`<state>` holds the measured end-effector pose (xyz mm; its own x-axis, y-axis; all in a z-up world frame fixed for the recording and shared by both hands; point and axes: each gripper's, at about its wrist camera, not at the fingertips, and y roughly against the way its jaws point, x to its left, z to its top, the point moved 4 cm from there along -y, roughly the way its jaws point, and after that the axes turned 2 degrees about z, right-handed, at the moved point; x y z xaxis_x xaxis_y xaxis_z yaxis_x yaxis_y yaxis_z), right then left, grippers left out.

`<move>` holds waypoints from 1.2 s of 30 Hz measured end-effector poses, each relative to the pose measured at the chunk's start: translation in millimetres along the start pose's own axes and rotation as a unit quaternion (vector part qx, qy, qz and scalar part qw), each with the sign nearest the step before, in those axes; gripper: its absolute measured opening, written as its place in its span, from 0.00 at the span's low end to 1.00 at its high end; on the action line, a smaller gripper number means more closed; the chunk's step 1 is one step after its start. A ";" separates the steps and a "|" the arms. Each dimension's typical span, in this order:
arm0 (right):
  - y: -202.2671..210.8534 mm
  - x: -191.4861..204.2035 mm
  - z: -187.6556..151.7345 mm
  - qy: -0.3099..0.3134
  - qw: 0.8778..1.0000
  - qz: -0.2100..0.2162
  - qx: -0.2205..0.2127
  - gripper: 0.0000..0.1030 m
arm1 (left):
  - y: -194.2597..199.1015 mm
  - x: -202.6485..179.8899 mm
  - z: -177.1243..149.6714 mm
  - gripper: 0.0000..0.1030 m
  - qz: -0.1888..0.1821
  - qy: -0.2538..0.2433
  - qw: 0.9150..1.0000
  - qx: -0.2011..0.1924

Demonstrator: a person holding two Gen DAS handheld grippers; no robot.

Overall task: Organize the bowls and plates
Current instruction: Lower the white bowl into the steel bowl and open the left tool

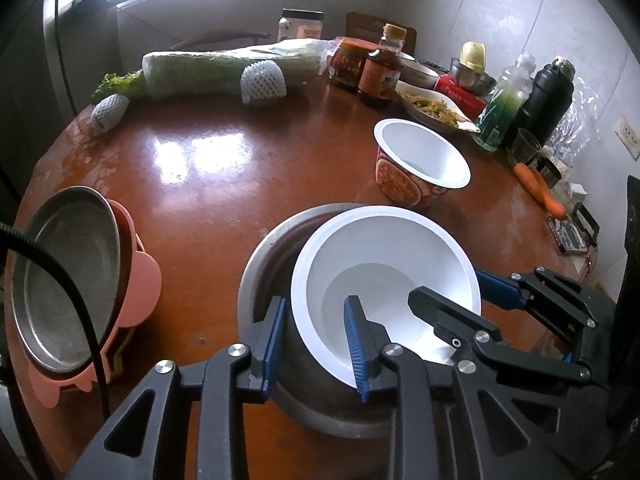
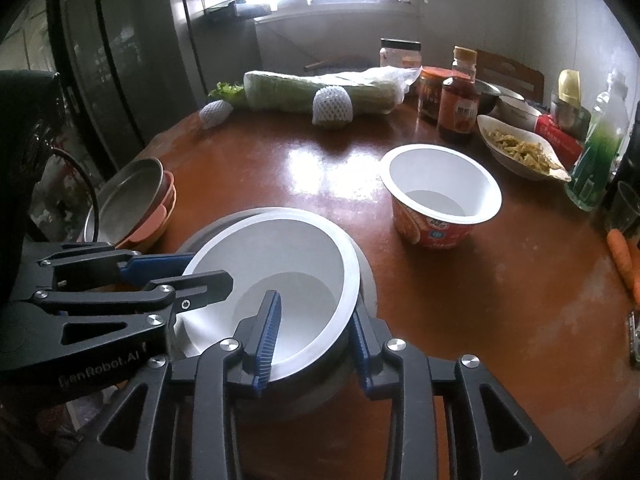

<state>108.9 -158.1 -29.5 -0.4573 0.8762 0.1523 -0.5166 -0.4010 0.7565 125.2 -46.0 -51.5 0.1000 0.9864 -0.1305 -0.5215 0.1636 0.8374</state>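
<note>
Both pairs of jaws (slightly parted) astride rim of white bowl (image 1: 384,248)

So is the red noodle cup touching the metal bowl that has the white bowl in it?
Apart. The right wrist view shows a strip of bare table between the red noodle cup and the metal bowl.

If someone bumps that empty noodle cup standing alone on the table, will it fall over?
Probably yes. The noodle cup looks empty and thin-walled, so likely very light. Its mouth is wider than its base, so a nudge near the rim may tip it. The glossy table might let it slide instead.
</note>
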 end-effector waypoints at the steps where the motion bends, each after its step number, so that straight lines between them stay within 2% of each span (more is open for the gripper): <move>1: 1.5 -0.6 0.4 -0.001 1.000 0.001 -0.003 0.38 | 0.4 0.2 0.2 0.30 0.003 0.001 1.000 -0.001; 3: 3.9 -3.1 1.7 -0.004 1.000 -0.005 -0.008 0.45 | 0.9 0.6 0.6 0.30 0.002 0.001 1.000 -0.002; 13: 7.4 -11.3 4.3 -0.014 1.000 -0.006 -0.011 0.46 | 7.1 -1.0 3.5 0.33 0.007 0.004 1.000 -0.017; 19: 7.2 -15.1 4.4 -0.018 1.000 -0.005 -0.012 0.48 | 10.3 -0.9 7.4 0.38 0.008 0.009 1.000 -0.027; 36: 15.5 -42.6 9.7 -0.048 0.998 -0.014 -0.023 0.52 | 12.1 -12.6 22.3 0.43 0.012 0.000 0.999 -0.034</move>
<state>127.4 -199.1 -18.1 -0.3724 0.9076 0.1939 -0.5623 -0.3868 0.7309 136.6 -56.8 -27.8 0.0863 0.9900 -0.1113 -0.5804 0.1407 0.8021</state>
